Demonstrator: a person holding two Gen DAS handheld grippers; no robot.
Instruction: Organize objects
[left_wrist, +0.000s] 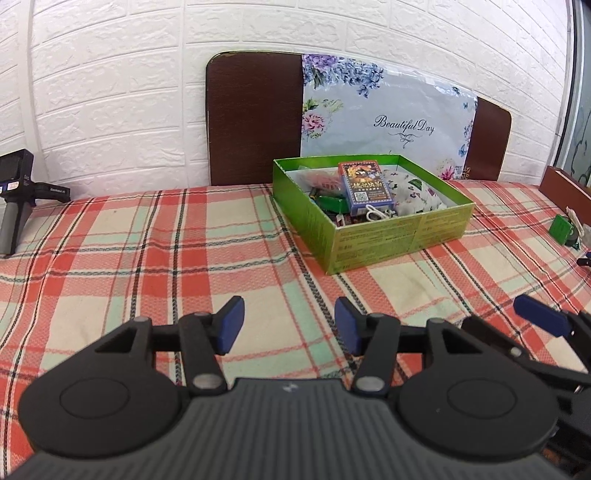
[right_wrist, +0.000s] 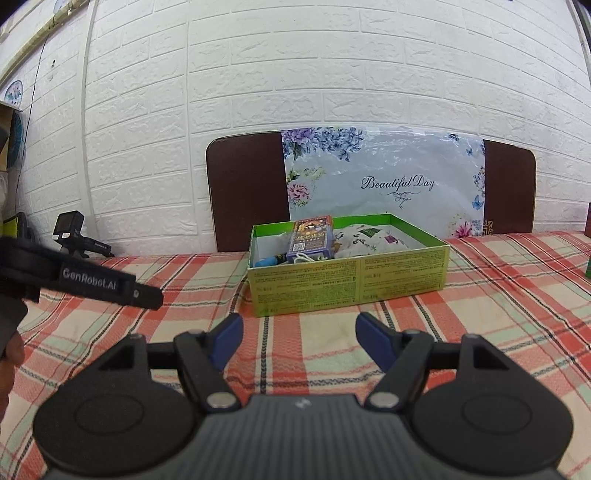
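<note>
A green cardboard box (left_wrist: 384, 236) stands on the plaid tablecloth; it also shows in the right wrist view (right_wrist: 347, 284). Inside lie a blue card box (left_wrist: 364, 182), a floral cloth pouch (left_wrist: 410, 192) and small items. My left gripper (left_wrist: 290, 326) is open and empty, low over the cloth, in front of the box. My right gripper (right_wrist: 299, 341) is open and empty, also in front of the box. The right gripper's blue fingertip (left_wrist: 539, 315) shows at the right edge of the left wrist view. The left gripper's body (right_wrist: 92, 284) shows at the left in the right wrist view.
A small green item (left_wrist: 561, 229) lies on the cloth at the far right by a brown wooden box (left_wrist: 565, 188). A black camera on a stand (left_wrist: 18, 192) sits at the far left. A brown board with a floral sheet (left_wrist: 384, 110) leans on the white brick wall.
</note>
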